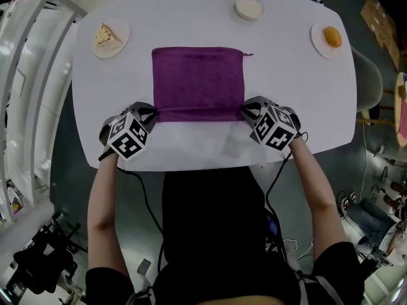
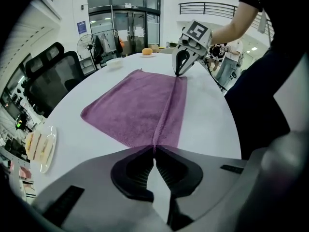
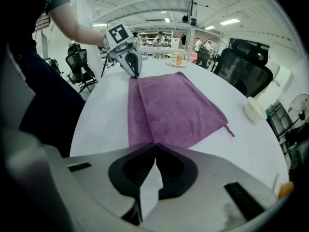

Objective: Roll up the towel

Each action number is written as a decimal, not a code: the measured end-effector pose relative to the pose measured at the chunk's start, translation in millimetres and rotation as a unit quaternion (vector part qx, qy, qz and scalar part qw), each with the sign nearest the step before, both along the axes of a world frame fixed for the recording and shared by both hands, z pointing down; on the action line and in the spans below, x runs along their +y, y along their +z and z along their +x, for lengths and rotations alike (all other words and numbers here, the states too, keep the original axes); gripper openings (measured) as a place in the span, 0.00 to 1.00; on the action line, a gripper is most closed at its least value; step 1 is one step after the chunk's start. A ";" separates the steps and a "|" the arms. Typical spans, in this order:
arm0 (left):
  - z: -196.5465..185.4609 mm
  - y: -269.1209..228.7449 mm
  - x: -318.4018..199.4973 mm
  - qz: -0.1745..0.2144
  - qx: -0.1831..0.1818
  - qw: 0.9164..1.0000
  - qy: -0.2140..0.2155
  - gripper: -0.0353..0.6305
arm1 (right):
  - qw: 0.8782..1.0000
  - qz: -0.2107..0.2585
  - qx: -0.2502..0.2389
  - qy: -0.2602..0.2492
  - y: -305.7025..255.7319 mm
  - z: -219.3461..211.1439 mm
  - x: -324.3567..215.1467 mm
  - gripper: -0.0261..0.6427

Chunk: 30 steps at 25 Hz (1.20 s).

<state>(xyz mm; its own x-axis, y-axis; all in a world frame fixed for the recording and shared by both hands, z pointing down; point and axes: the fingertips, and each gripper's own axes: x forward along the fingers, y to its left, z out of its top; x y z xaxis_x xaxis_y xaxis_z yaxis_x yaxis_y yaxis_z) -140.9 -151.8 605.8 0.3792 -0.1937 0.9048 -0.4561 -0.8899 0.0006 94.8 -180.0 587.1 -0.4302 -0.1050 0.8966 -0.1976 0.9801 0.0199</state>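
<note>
Left gripper (image 2: 154,150) pinches the purple towel (image 2: 135,105) along its raised fold

White rounded table (image 1: 299,88), purple towel (image 1: 198,81) at centre, sandwich plate (image 1: 110,38) at 10 o'clock, small bowl (image 1: 248,7) at 12, plate with orange food (image 1: 330,39) at 2

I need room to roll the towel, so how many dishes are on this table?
3: a sandwich plate far left, a small cream dish beyond the towel, and a plate with an orange item far right. None appears hidden.
</note>
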 end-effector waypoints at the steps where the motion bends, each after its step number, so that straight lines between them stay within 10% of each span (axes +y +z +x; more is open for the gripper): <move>1: -0.1 1.6 -0.6 0.001 -0.003 1.000 0.002 0.08 | 1.000 -0.001 0.000 0.001 1.0 -0.2 -1.1 0.06; 11: -5.8 4.6 -12.7 0.015 0.010 0.998 -0.053 0.12 | 1.000 0.007 0.000 0.005 8.1 2.4 -9.3 0.17; 17: -18.0 1.3 -16.8 -0.002 0.015 0.995 -0.096 0.39 | 1.000 0.004 -0.019 0.023 3.7 4.9 -12.8 0.27; 23: -39.2 -23.3 -11.2 0.017 0.019 0.992 -0.127 0.46 | 0.997 0.016 -0.044 0.059 -19.3 18.2 -17.7 0.27; 30: -3.8 -36.7 33.8 0.053 -0.007 0.999 -0.008 0.46 | 0.997 0.054 -0.030 0.045 -40.5 24.9 17.1 0.27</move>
<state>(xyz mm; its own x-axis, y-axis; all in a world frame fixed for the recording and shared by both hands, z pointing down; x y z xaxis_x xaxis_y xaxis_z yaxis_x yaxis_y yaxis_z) -144.7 -118.0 569.1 0.3620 -0.2941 0.8846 -0.4692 -0.8774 -0.0997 119.6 -162.9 546.5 -0.4677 -0.2399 0.8507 -0.2888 0.9511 0.1094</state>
